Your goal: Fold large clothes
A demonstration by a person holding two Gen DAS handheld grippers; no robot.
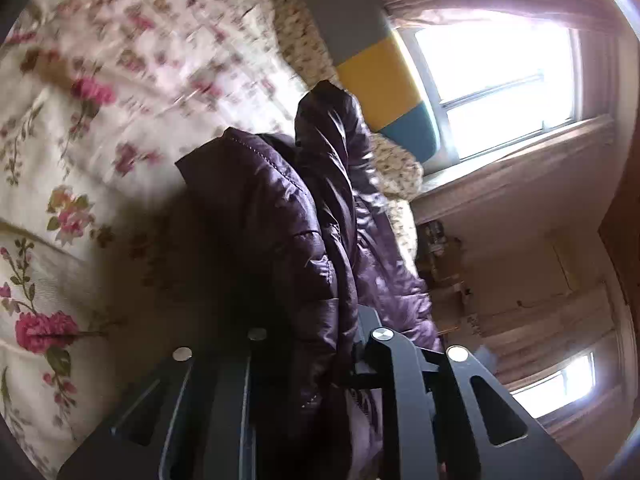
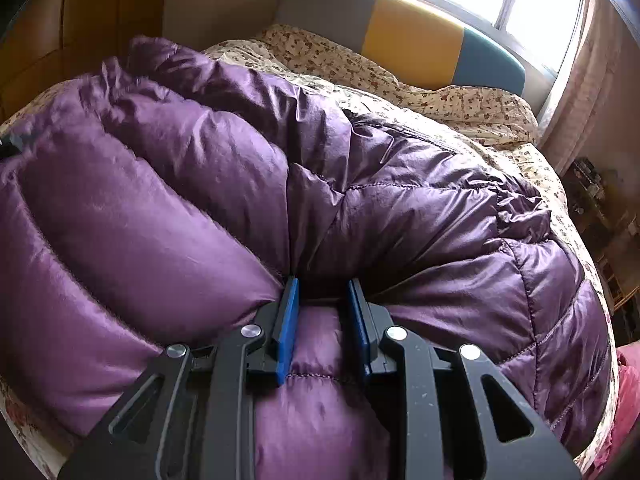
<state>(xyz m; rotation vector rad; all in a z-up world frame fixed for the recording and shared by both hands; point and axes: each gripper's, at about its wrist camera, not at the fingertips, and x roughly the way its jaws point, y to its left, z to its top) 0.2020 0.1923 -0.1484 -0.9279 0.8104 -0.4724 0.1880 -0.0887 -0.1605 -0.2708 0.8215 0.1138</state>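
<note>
A purple quilted down jacket (image 2: 200, 184) lies spread over the bed and fills most of the right wrist view. My right gripper (image 2: 324, 284) points down into it, its blue pads (image 2: 288, 320) shut on a puffy fold of the fabric. In the left wrist view, which is rolled sideways, a dark bunched part of the same jacket (image 1: 280, 208) stands up from the bedding. It runs down between the black fingers of my left gripper (image 1: 316, 332), which is shut on it. The fabric hides the left pads.
A floral quilt (image 1: 80, 120) covers the bed under the jacket. A grey, yellow and teal headboard (image 2: 412, 44) stands at the far end beside a bright window (image 1: 492, 80) with curtains. A wooden wardrobe (image 2: 80, 20) is on the left and cluttered shelves (image 2: 600, 200) are on the right.
</note>
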